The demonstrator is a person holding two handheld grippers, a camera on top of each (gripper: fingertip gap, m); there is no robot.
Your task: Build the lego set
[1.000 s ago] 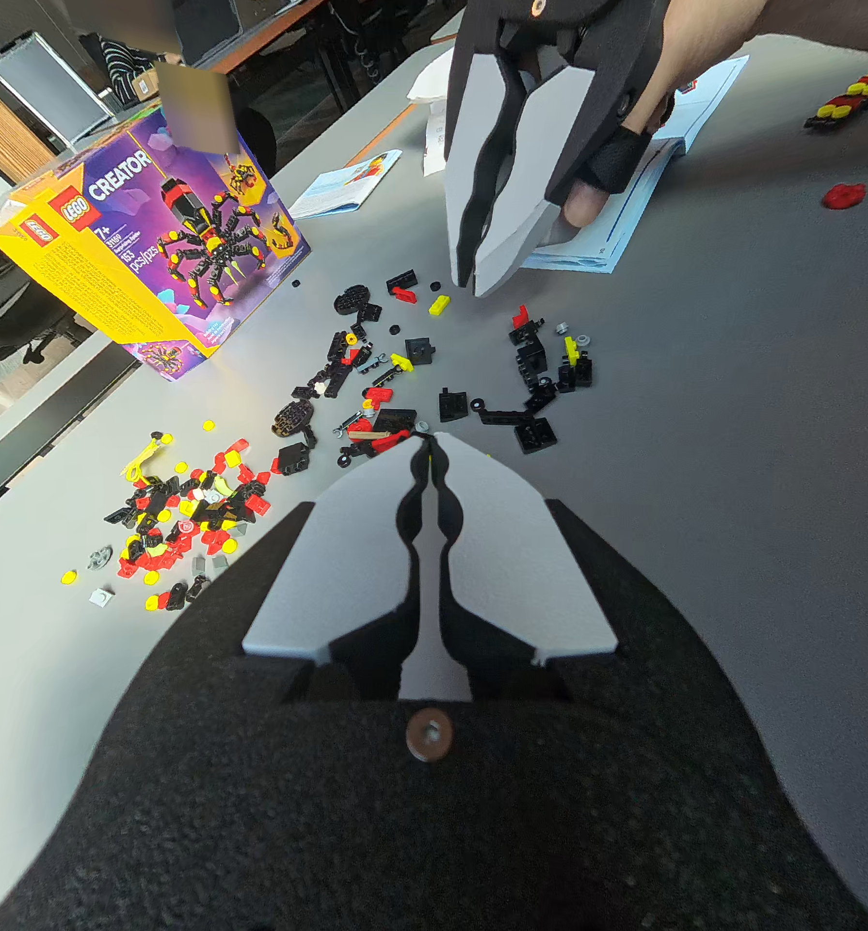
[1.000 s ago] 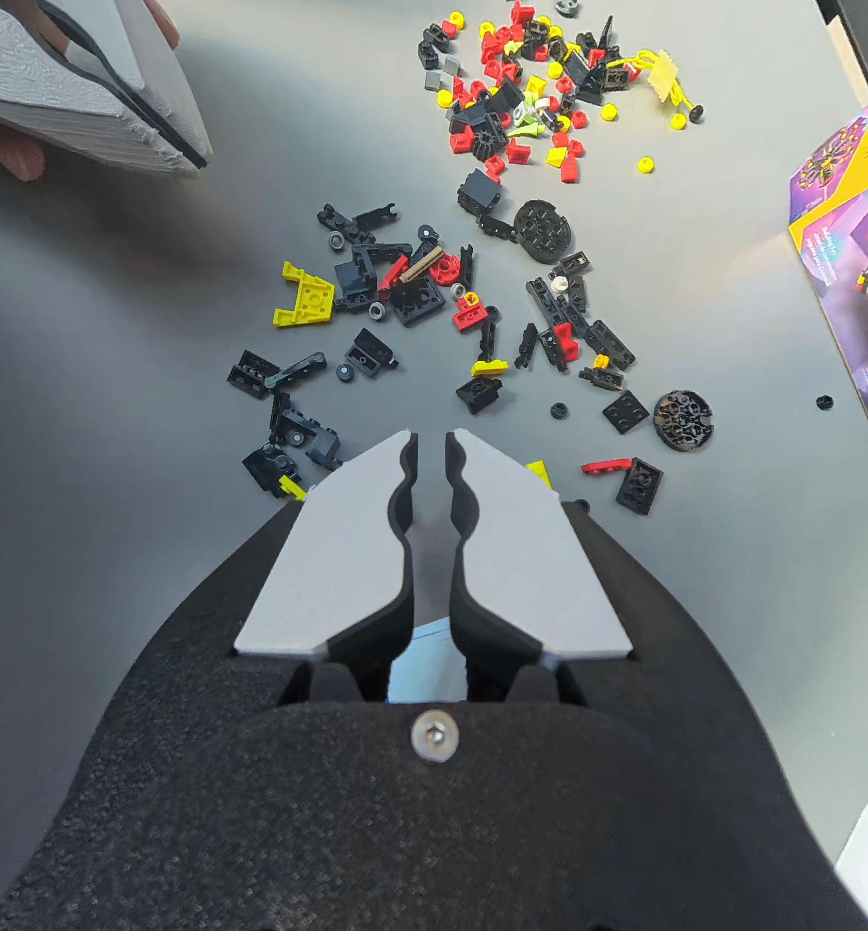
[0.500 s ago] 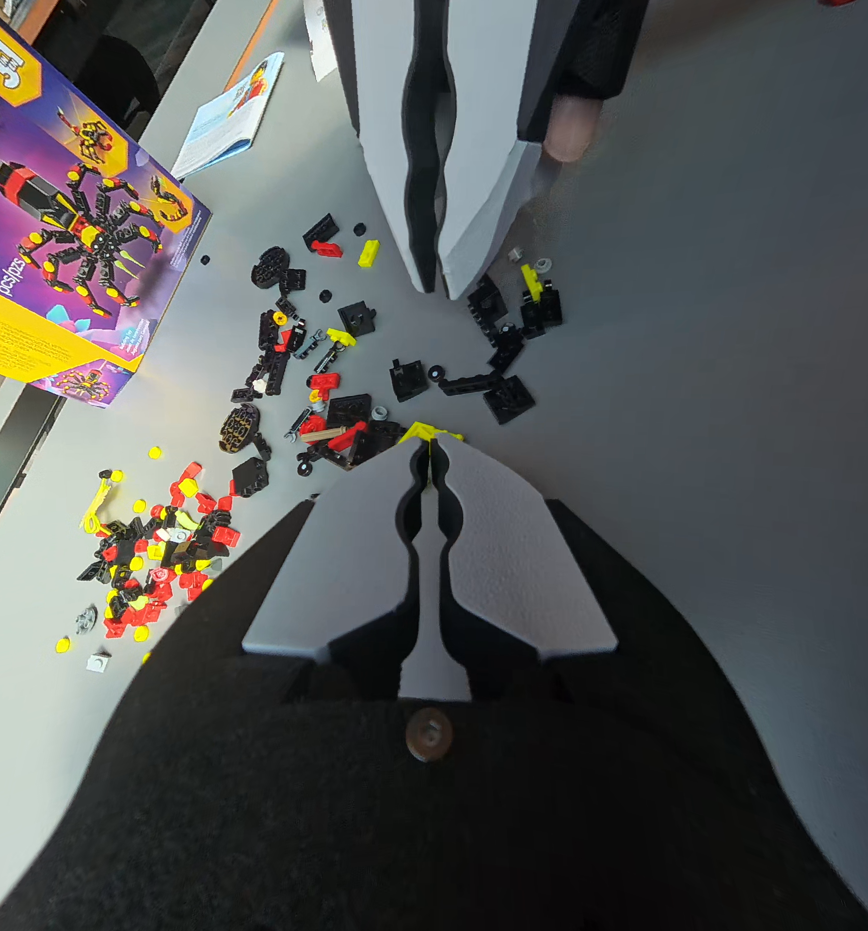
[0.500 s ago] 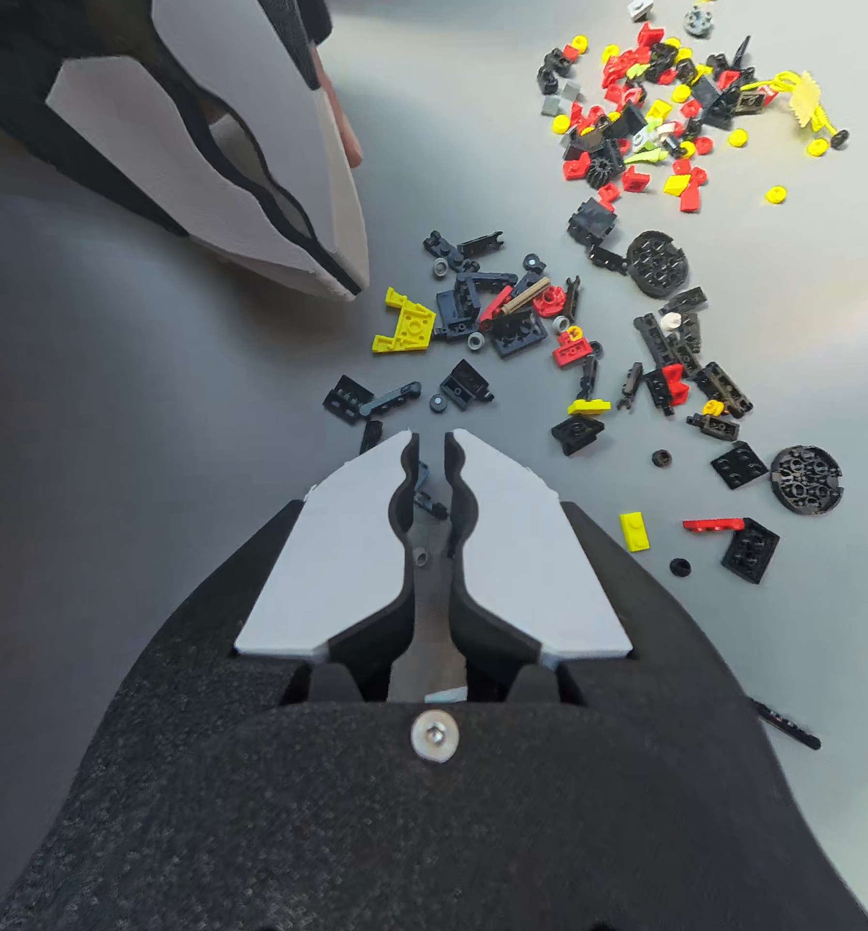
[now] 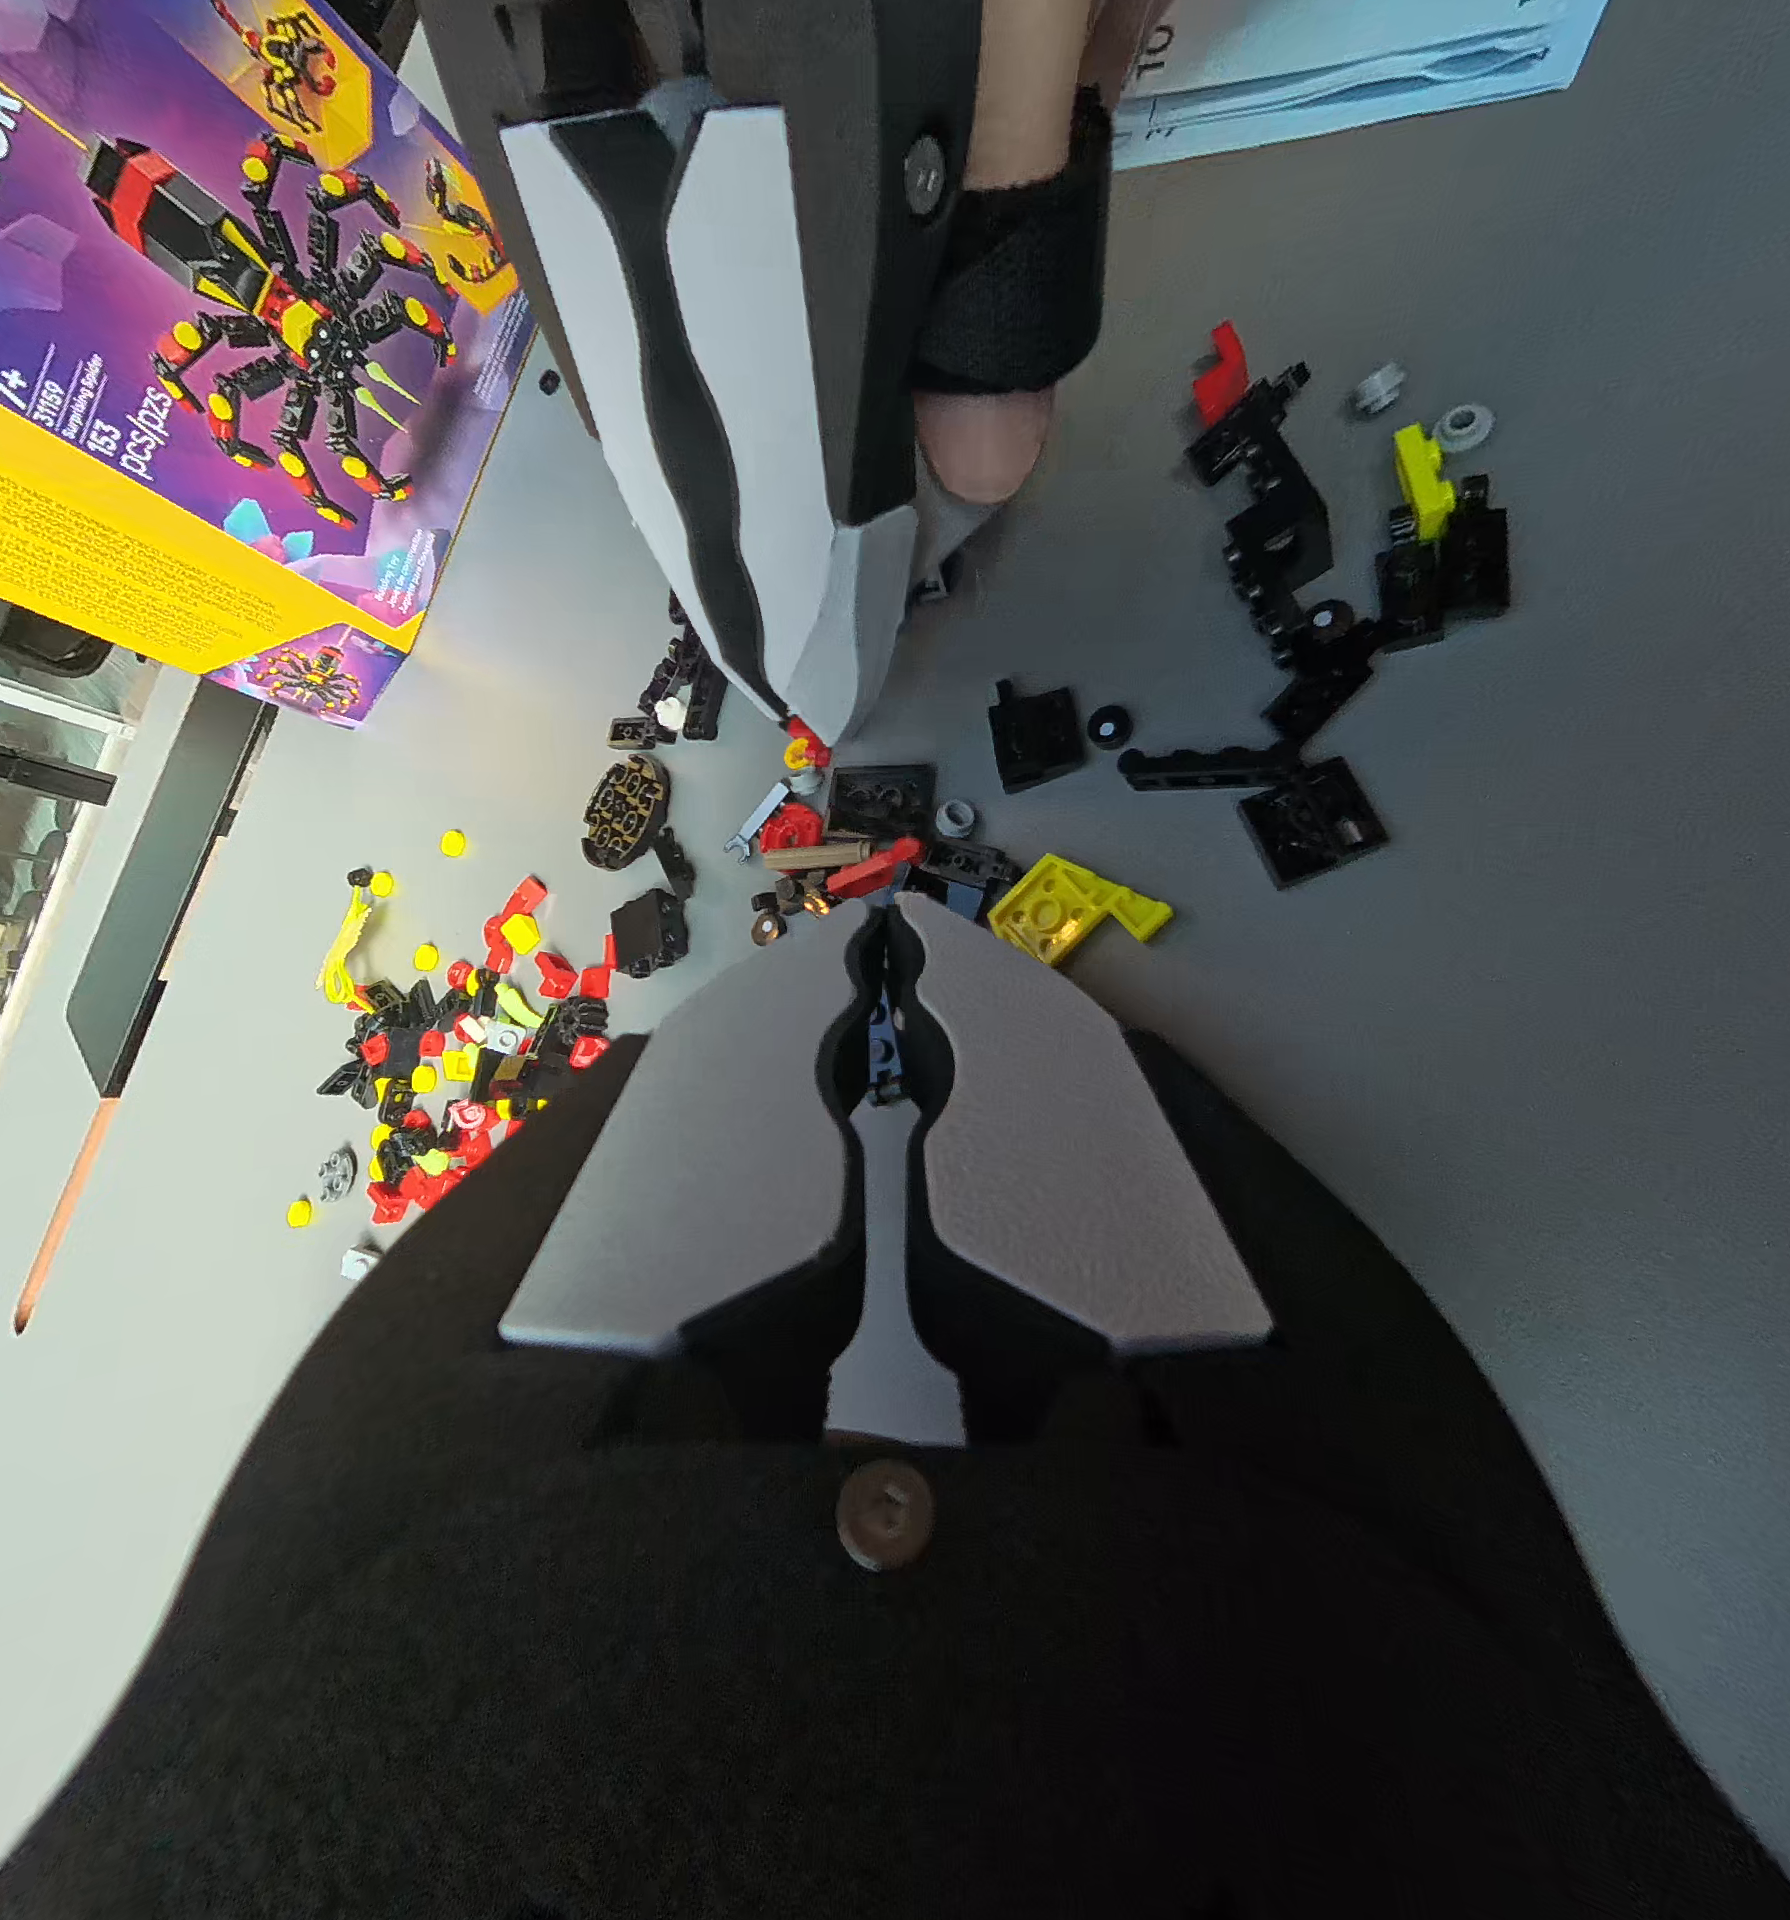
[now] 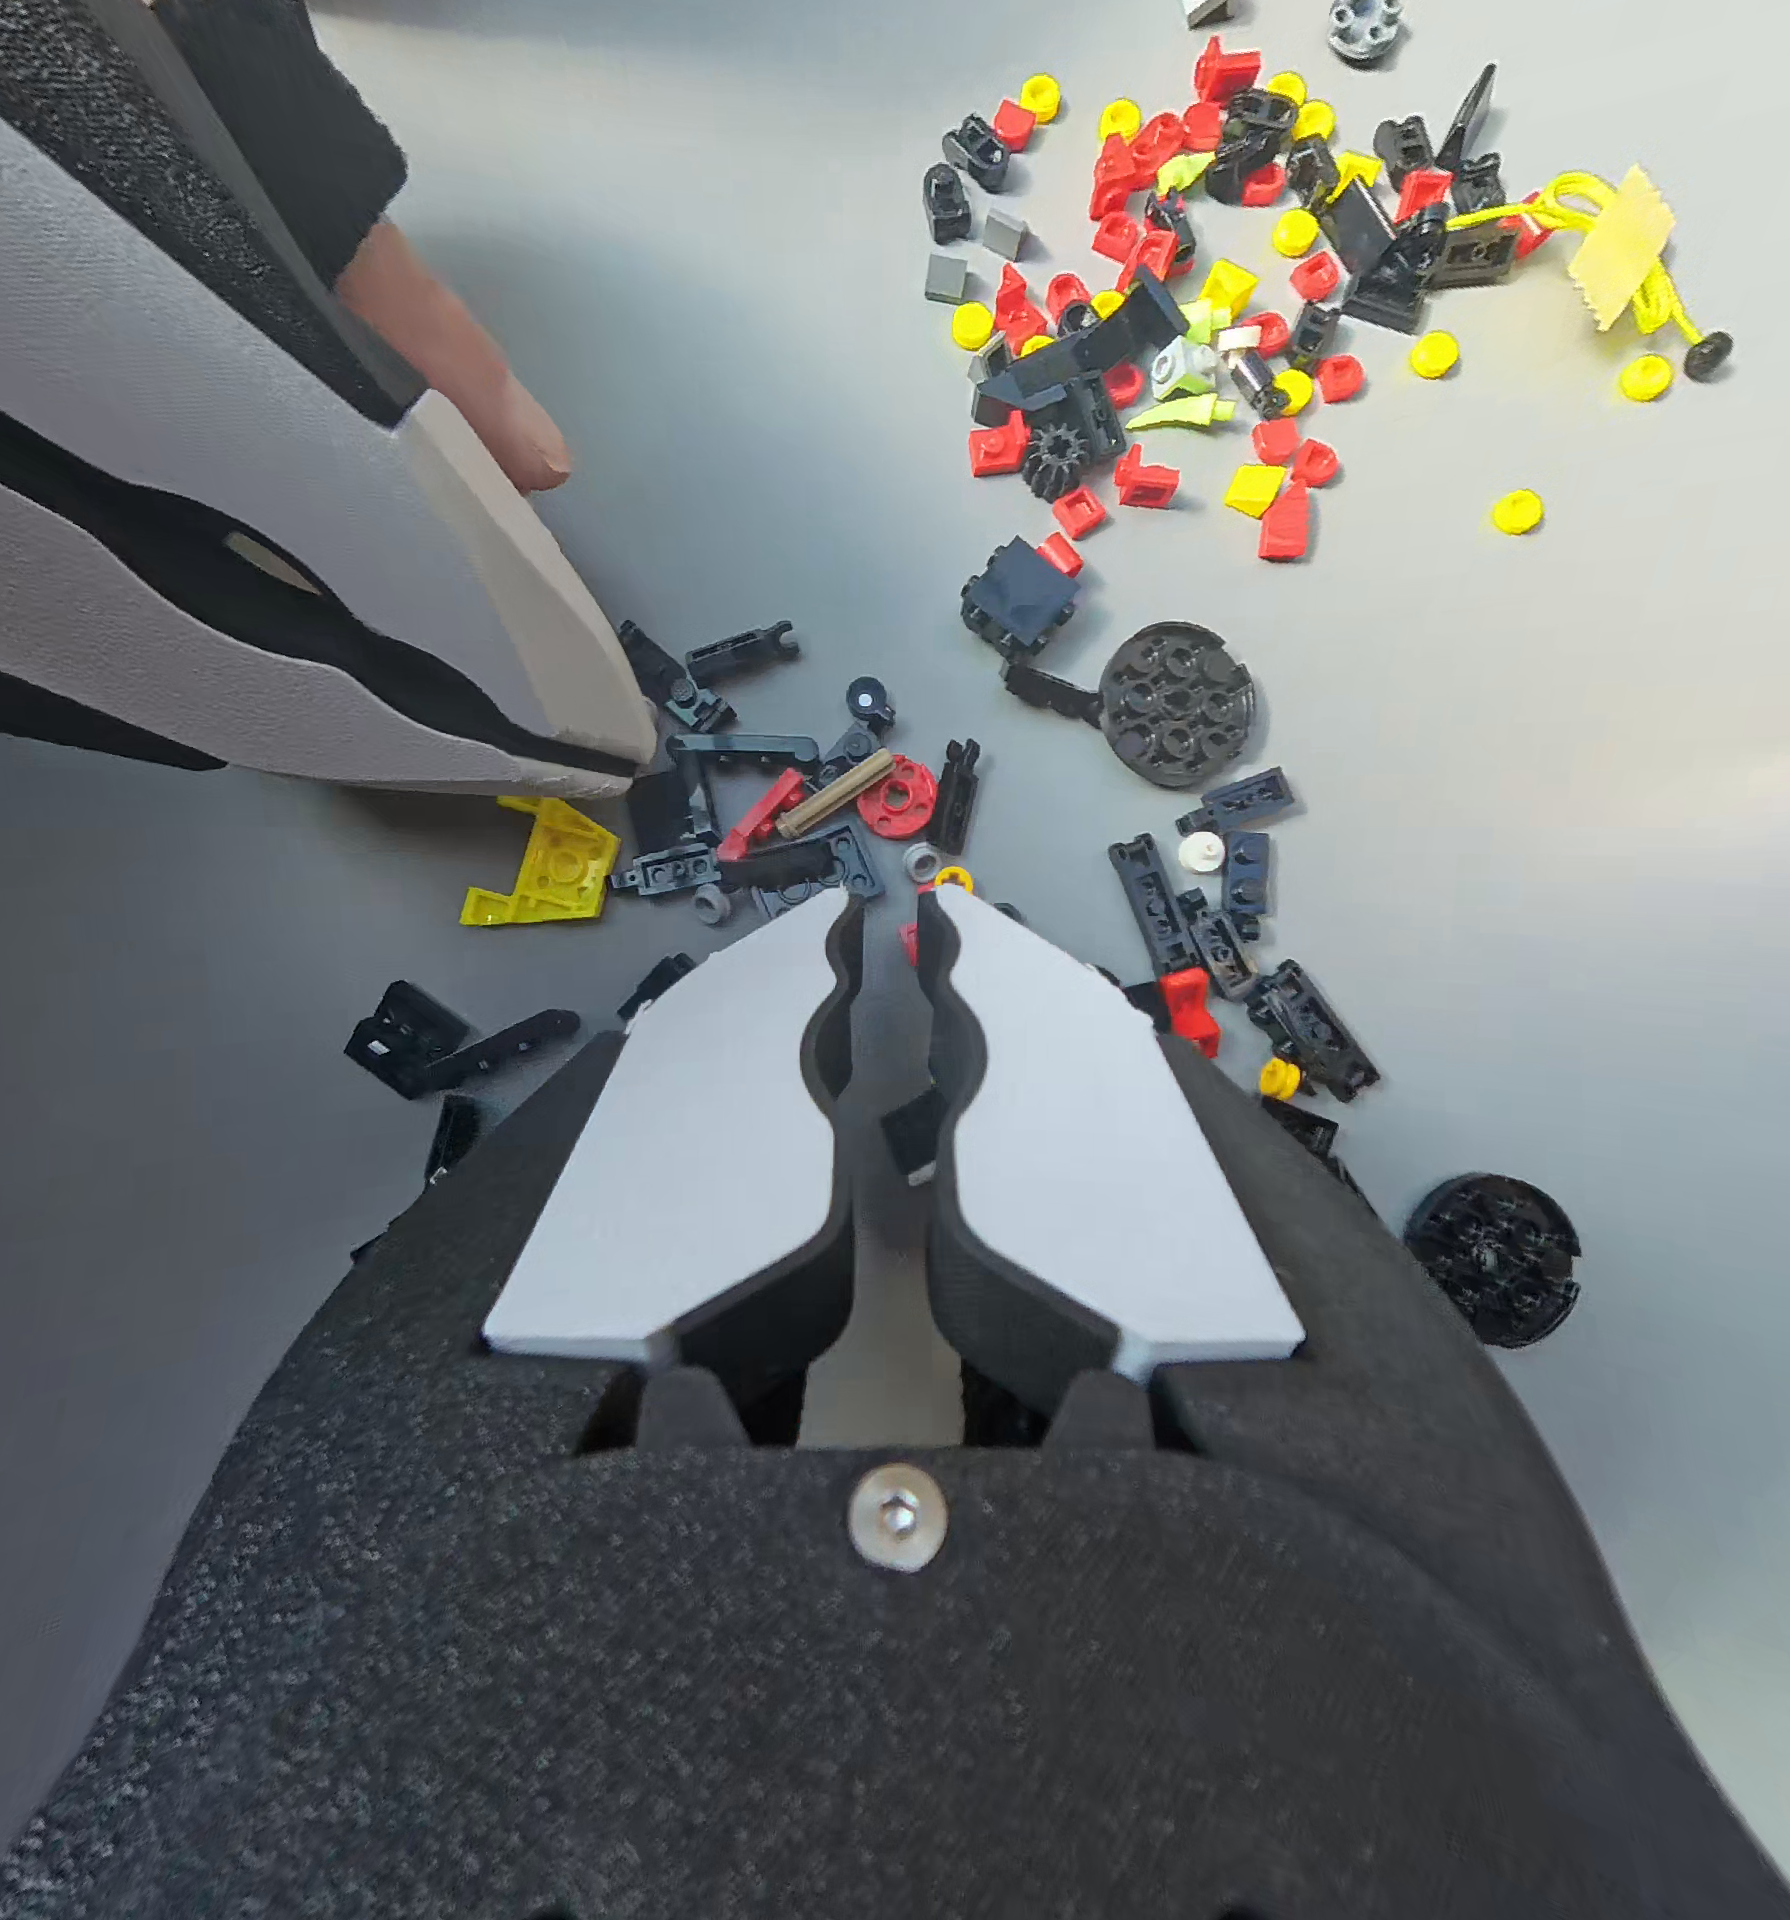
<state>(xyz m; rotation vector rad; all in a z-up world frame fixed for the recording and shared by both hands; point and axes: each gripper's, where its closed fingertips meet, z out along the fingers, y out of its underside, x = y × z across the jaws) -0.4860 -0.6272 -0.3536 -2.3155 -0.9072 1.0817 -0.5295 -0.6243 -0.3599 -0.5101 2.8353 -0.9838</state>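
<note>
Lighting is bright and even. The surface point(image 6: 1493, 831) shows soft glare at right and darkens toward the left. Shadows are soft. Wide-angle distortion bends the edges. Focus is sharp.

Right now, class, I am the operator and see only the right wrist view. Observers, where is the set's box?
Observer: A purple and yellow box stands left of the right tongs in the left wrist view.
Operator: Any instructions around?
Observer: Yes, a pale blue booklet lies farther off, beyond those tongs.
Operator: What do my tongs hide?
Observer: A lime-yellow brick among black pieces, on the side away from the box.
</note>
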